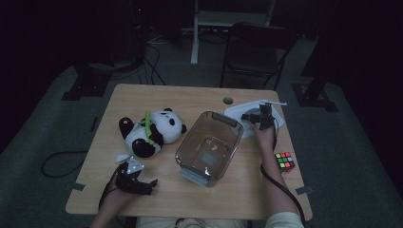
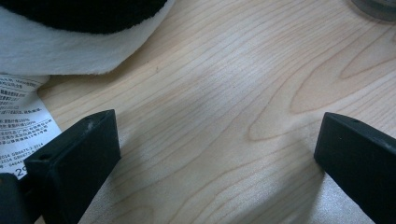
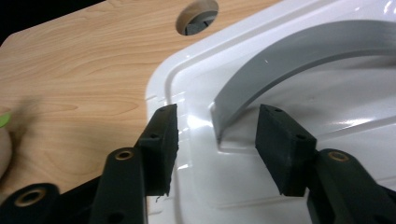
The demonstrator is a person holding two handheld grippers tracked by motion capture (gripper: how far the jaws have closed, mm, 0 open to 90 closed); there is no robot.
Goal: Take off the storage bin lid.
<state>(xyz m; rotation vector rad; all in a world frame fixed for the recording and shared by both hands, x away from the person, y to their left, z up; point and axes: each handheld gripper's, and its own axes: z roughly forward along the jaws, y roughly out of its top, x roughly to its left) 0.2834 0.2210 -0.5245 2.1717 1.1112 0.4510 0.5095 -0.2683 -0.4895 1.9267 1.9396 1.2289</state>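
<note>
Pale wood-grain table point(image 1: 190, 97), one, carrying all items below. Item: plush panda point(image 1: 151, 131), black and white, lying at the left with a green strip across its body. Item: its sewn-in white label point(image 2: 21, 121), lying flat on the wood just beside my left jaw in my left gripper view; small dark print in rows, too fine for me to read beyond a few digits and letters. Item: clear plastic bin point(image 1: 209, 146) with grey latches, at the centre, open side up, nothing in it that I can make out. Item: white lid point(image 1: 237, 114) with a curved grey handle point(image 3: 289, 60), lying on the table at the far right beside the bin. Item: colour cube puzzle point(image 1: 285, 161), near the right edge, beside my right forearm. Item: my left gripper point(image 1: 142, 183), resting low over bare wood in front of the panda, jaws spread wide, holding nothing. Item: my right gripper point(image 3: 215, 140), over the white lid, jaws partly apart on either side of the near end of the grey handle, not touching it. My right gripper view adds a round cable hole point(image 3: 197, 16) in the tabletop beyond the lid's corner. The high view adds a dark chair point(image 1: 256, 47) and floor cables point(image 1: 62, 161) past the table.
</note>
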